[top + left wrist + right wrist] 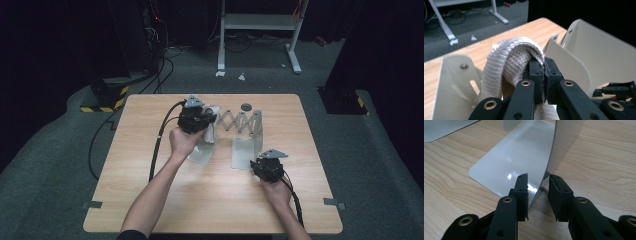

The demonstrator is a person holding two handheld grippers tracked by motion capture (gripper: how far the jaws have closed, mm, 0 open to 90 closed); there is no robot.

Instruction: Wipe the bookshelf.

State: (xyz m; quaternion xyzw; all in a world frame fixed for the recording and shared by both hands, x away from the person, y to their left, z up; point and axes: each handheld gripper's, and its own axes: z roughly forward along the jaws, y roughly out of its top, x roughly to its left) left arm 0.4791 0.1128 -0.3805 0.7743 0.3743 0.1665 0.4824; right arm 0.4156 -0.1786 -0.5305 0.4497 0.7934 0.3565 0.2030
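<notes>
While the left gripper was clamped shut on a white woven strap above the expandable rack, the right gripper stood partly open, its jaws straddling the rack's upright end plate on the worktop.

Left forearm runs in from bottom centre-left, angled up and to the right; sleeve end visible at the frame edge. Left hand wraps the left gripper from below, cable trailing back along the arm, grey three-cornered plate on top. Its jaws are pressed together, pads nearly meeting, with something pinched between them. Right forearm enters at bottom right, shorter reach, nearly straight up the frame. Right hand holds the right gripper low near the table, plate up, cable running back over the wrist. Its jaws stand apart, a clear gap between the pads.
</notes>
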